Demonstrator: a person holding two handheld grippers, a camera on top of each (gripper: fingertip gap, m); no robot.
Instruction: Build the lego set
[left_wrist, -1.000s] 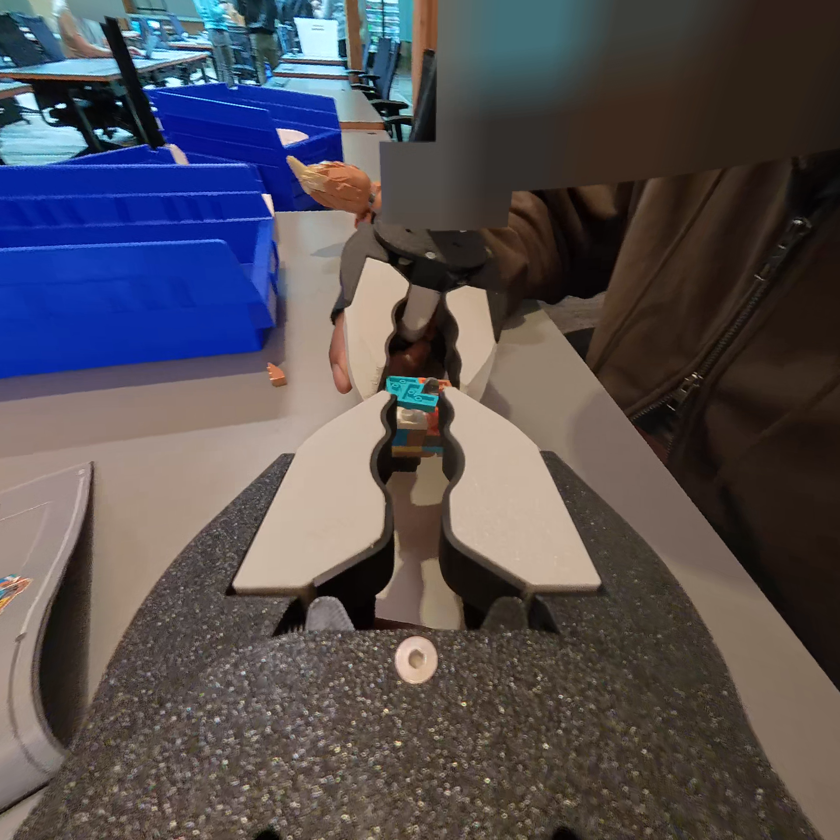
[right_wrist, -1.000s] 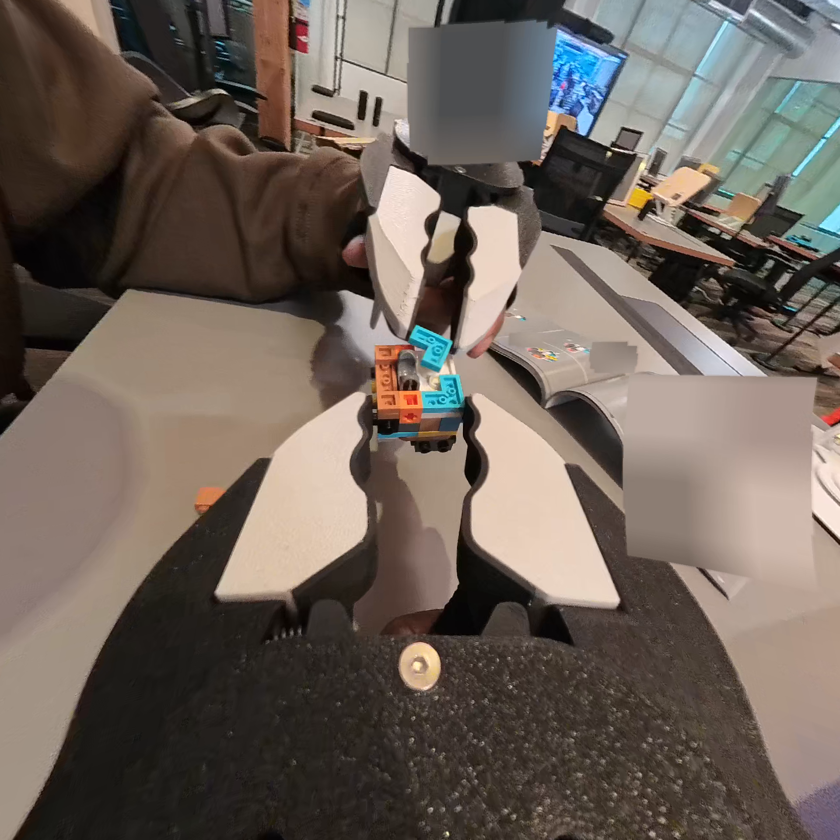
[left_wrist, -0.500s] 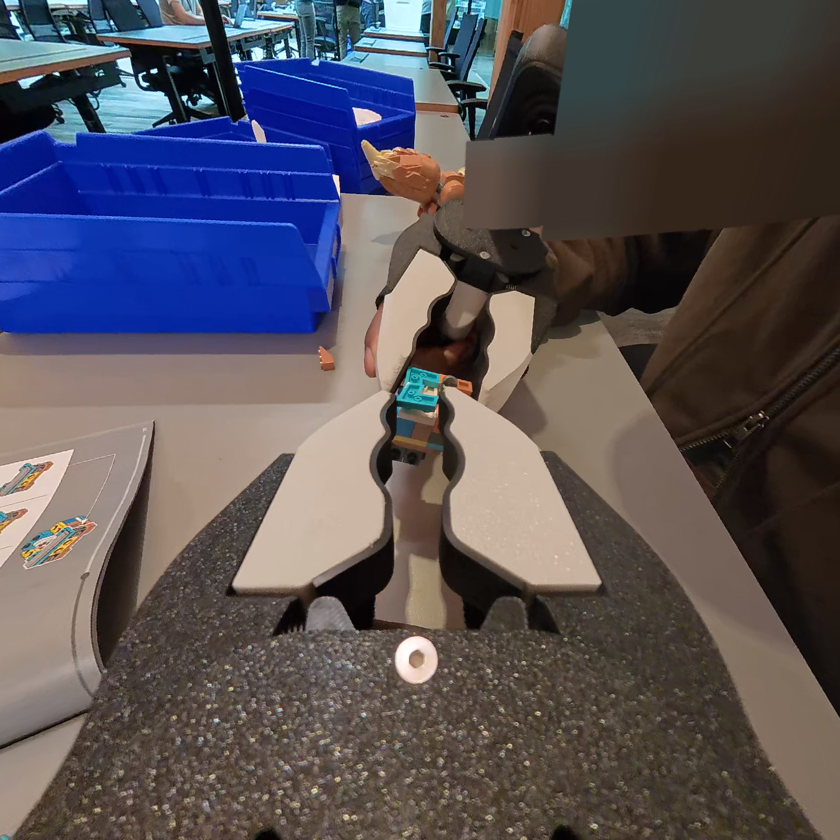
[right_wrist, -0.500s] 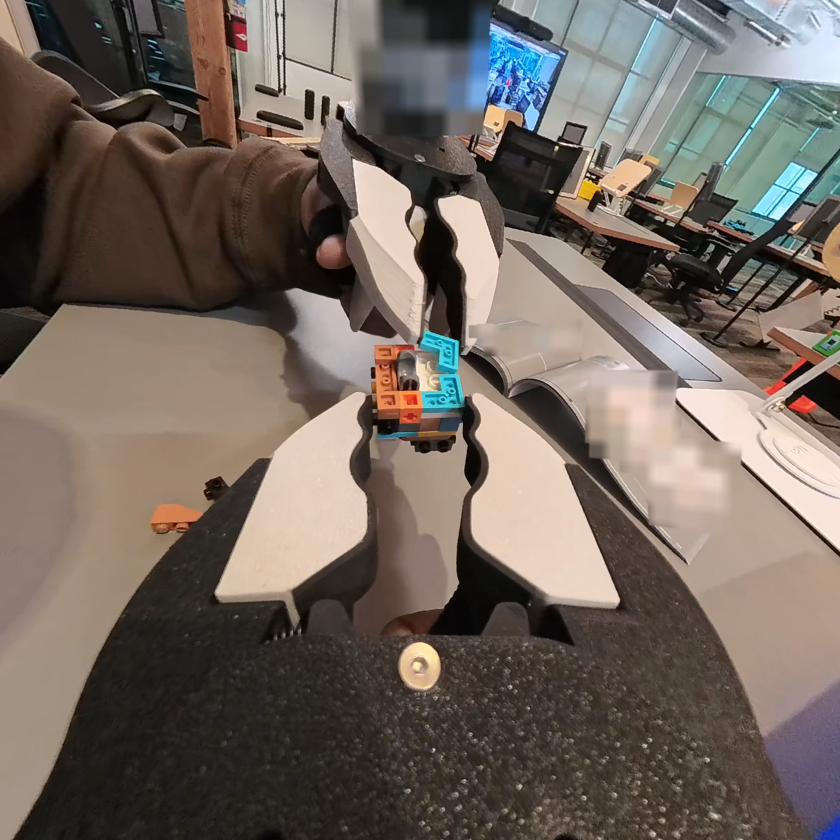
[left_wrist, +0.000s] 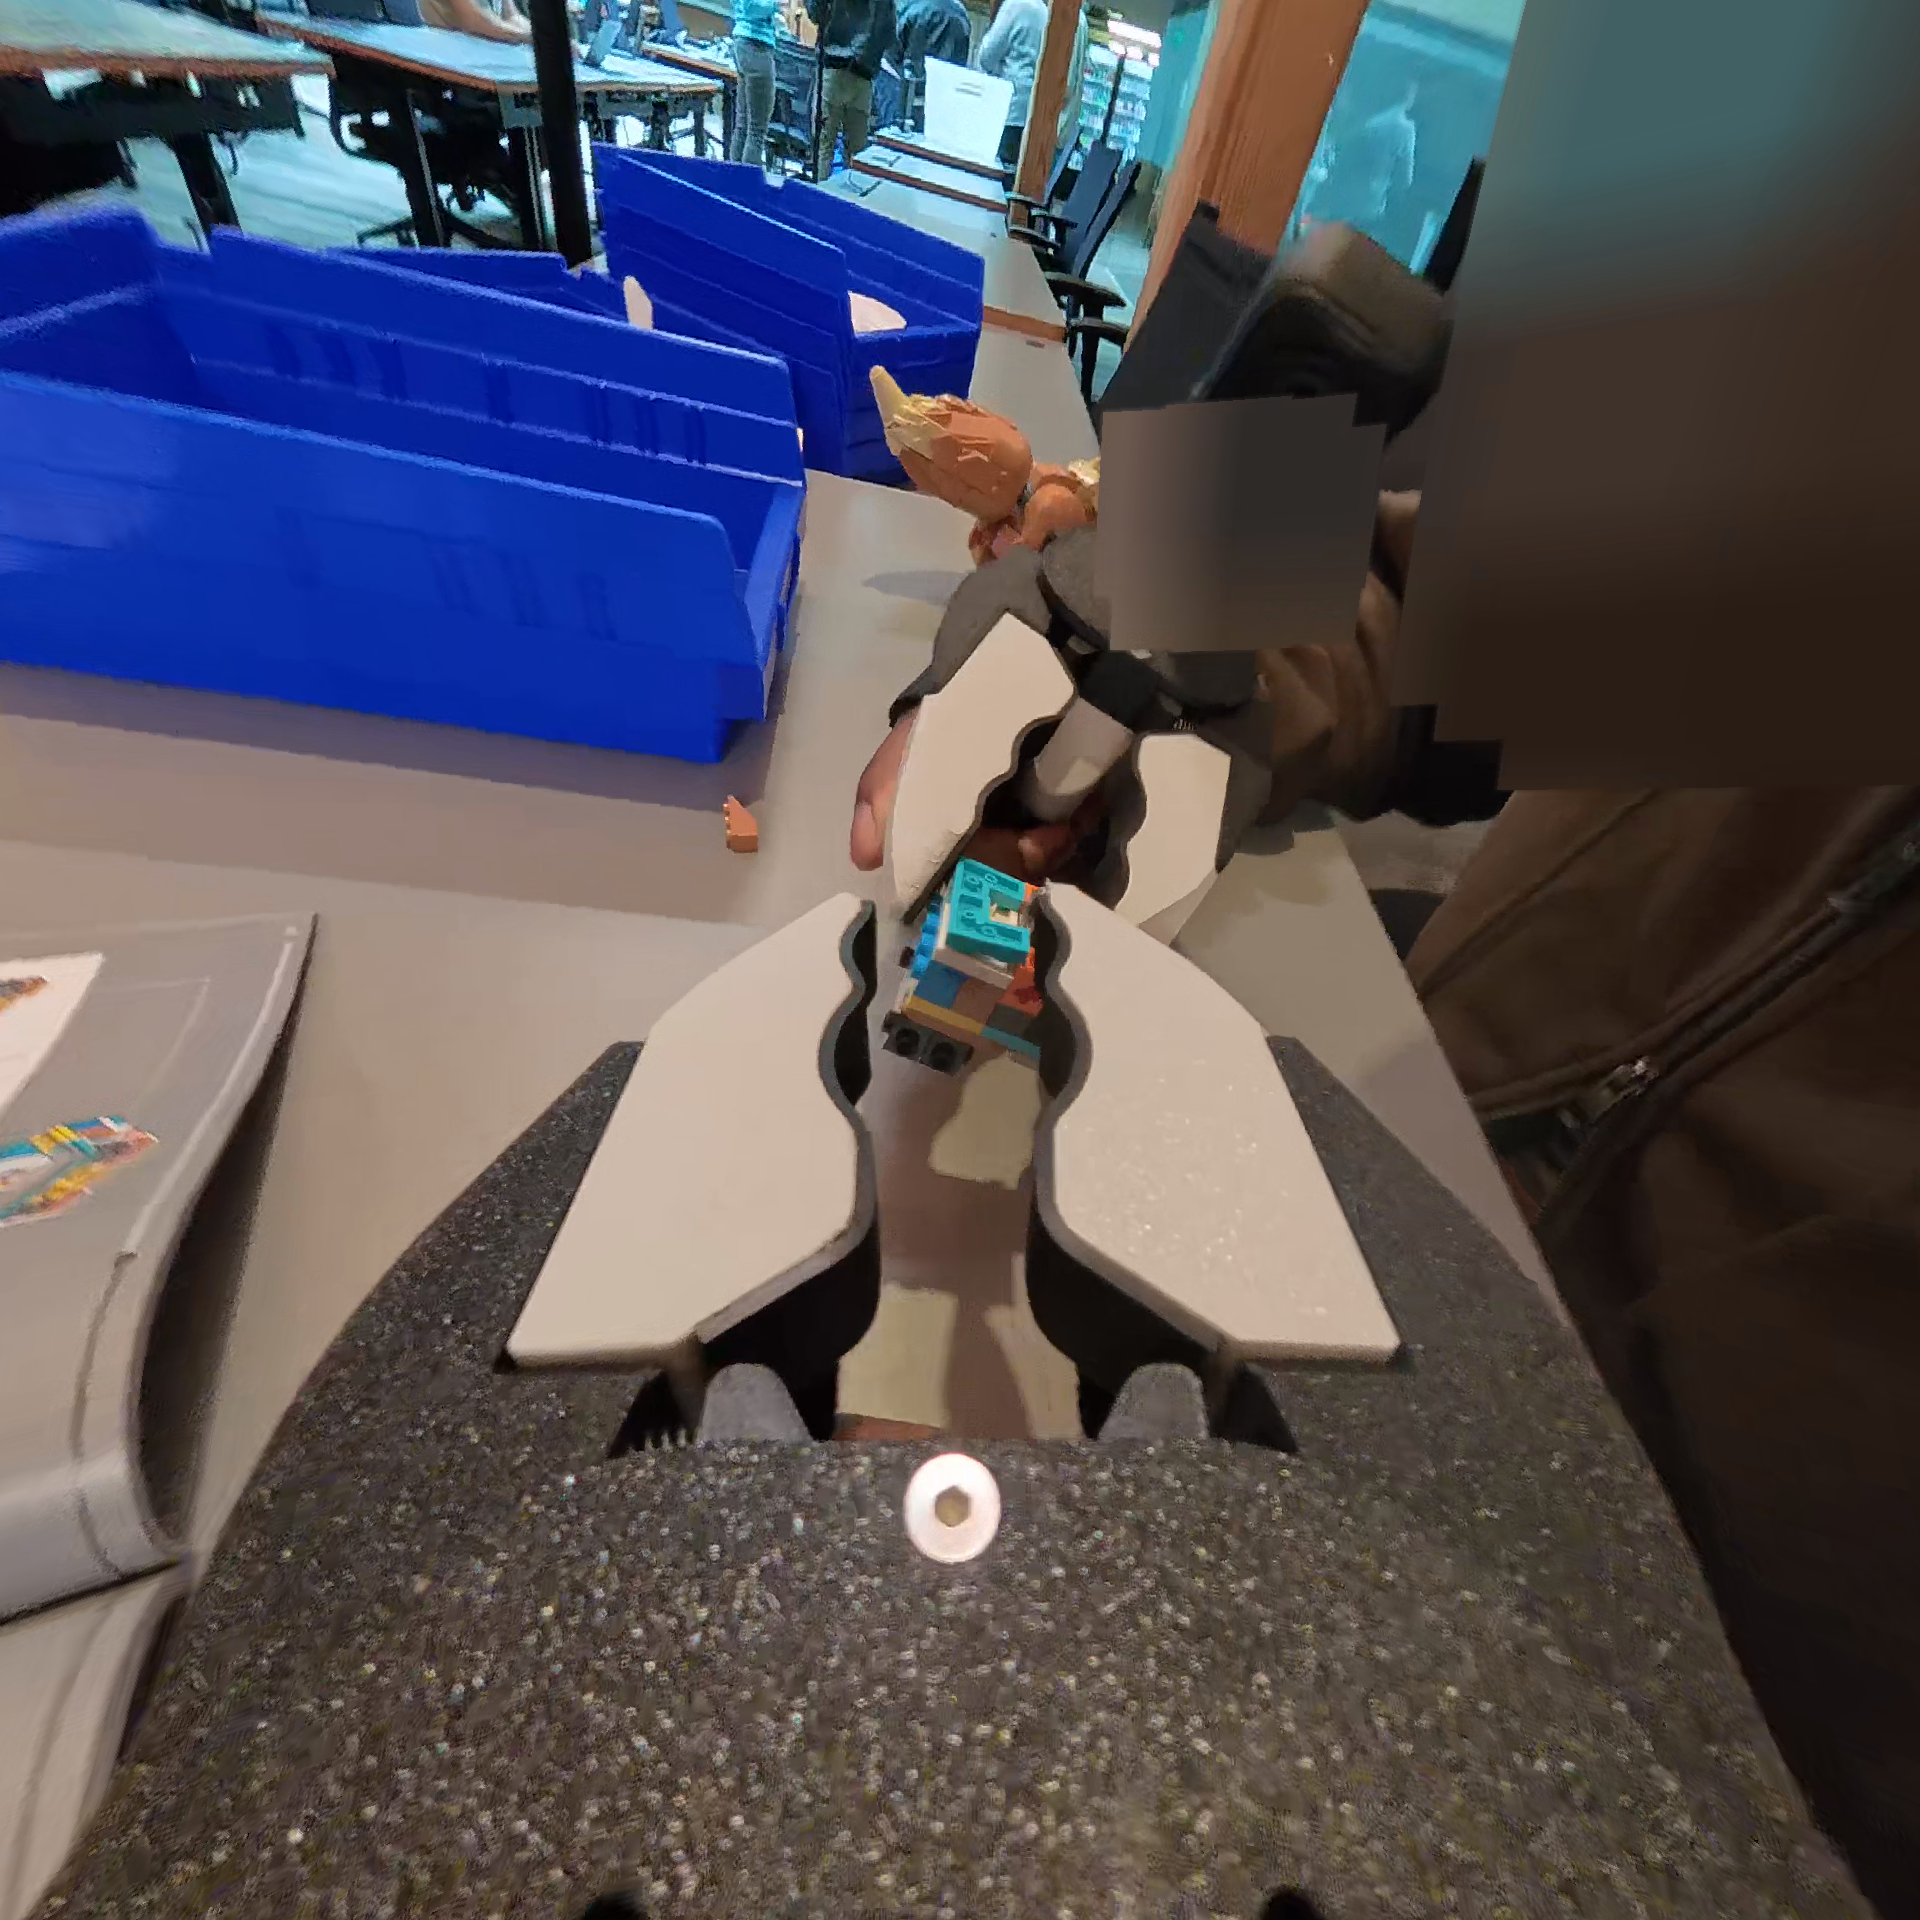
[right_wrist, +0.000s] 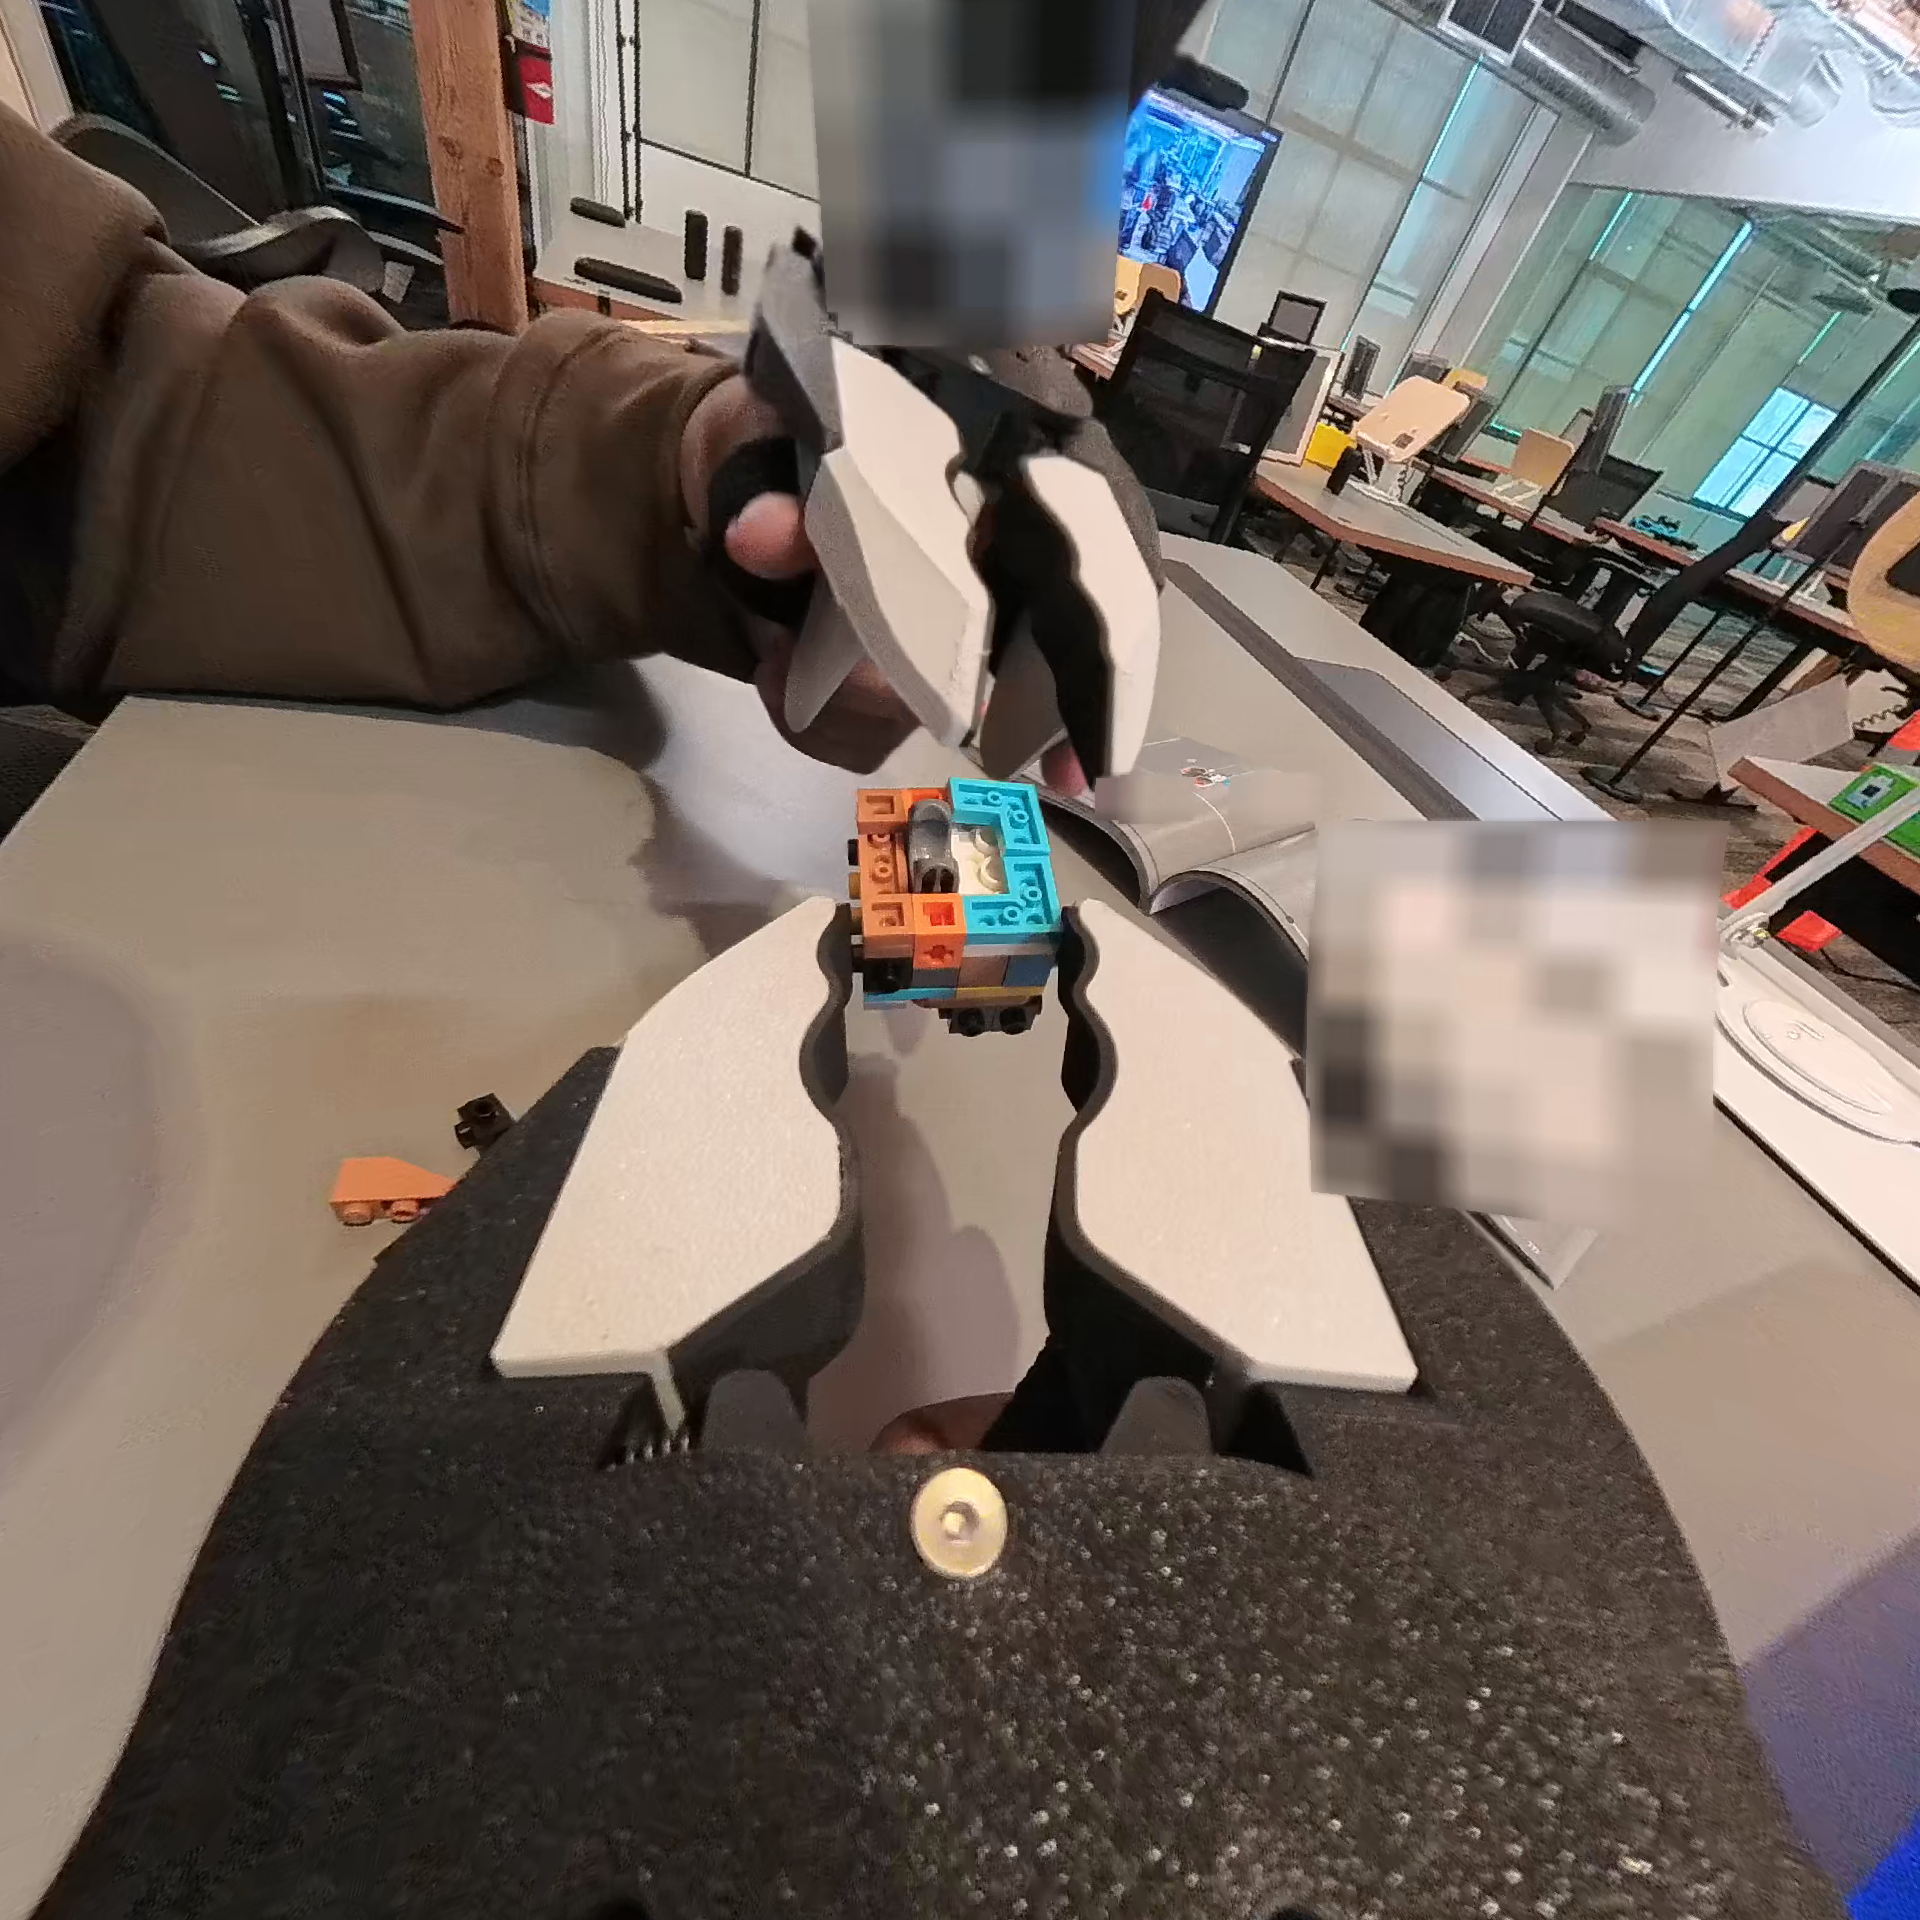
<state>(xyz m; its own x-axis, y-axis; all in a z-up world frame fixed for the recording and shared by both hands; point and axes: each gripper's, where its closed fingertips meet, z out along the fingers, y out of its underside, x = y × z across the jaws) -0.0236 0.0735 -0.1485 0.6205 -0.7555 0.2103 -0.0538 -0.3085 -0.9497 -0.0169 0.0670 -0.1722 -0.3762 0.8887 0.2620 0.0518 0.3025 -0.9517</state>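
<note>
Lego model (right_wrist: 956, 902): orange, teal and blue block, clear of the grey table (right_wrist: 312, 883), clamped between my right gripper (right_wrist: 956, 940) fingertips.
Right jaws: clenched on the model's sides.
Left gripper (left_wrist: 954, 925): my jaws stand apart, empty I think, tips just beside the model.
Loose pieces: orange slope brick (right_wrist: 387, 1188), small black piece (right_wrist: 483, 1118), on the table.
Periphery: blue bins (left_wrist: 395, 540), open booklet (right_wrist: 1205, 852).

An open-plan office or lab space, probably: rows of long wood-topped desks (right_wrist: 1392, 530) with black swivel chairs (right_wrist: 1558, 644), glass partition walls (right_wrist: 1558, 239), a wall-mounted screen (right_wrist: 1195, 177), and stacked blue plastic storage bins (left_wrist: 395, 540) on the grey worktable (left_wrist: 468, 935).
</note>
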